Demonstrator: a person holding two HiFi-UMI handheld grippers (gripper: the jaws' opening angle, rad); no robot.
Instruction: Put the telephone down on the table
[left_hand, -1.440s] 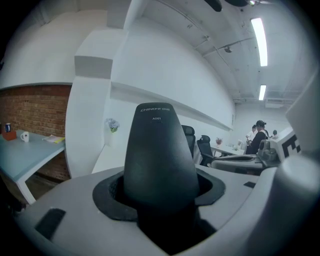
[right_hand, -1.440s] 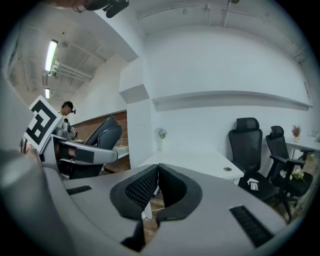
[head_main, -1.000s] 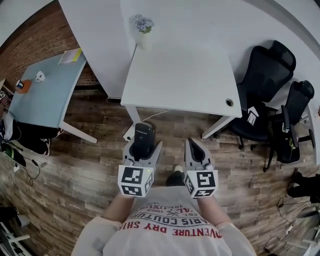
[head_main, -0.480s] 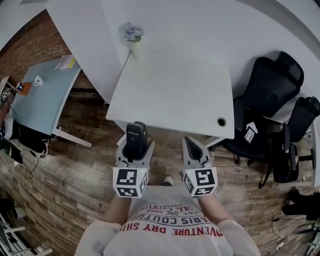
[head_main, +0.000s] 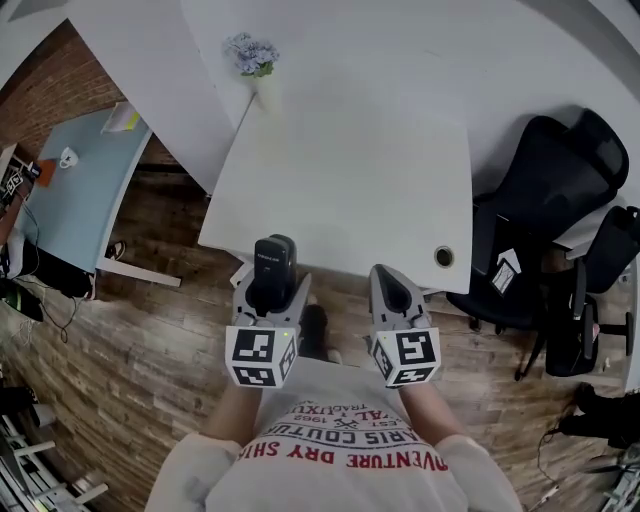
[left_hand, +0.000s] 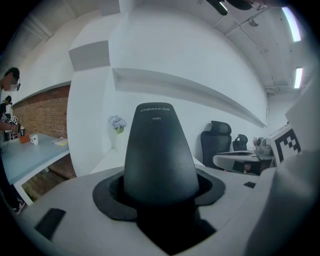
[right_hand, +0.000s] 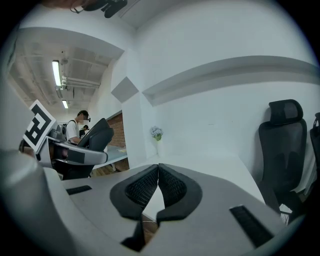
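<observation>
Stood on wooden floor (head_main: 150, 340) before white table (head_main: 350, 170) at frame centre. Clamped black telephone (head_main: 273, 258) upright in left gripper (head_main: 270, 288) fingers, at table's near edge. Had right gripper (head_main: 388, 278) fingers together, empty.

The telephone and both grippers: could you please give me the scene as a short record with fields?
left gripper: shut on the telephone
telephone: black, upright between the jaws, not yet set down
right gripper: shut, nothing between its jaws
table: white, just ahead of both grippers
on the table: vase of flowers at the far left corner
right of the table: black office chairs
</observation>
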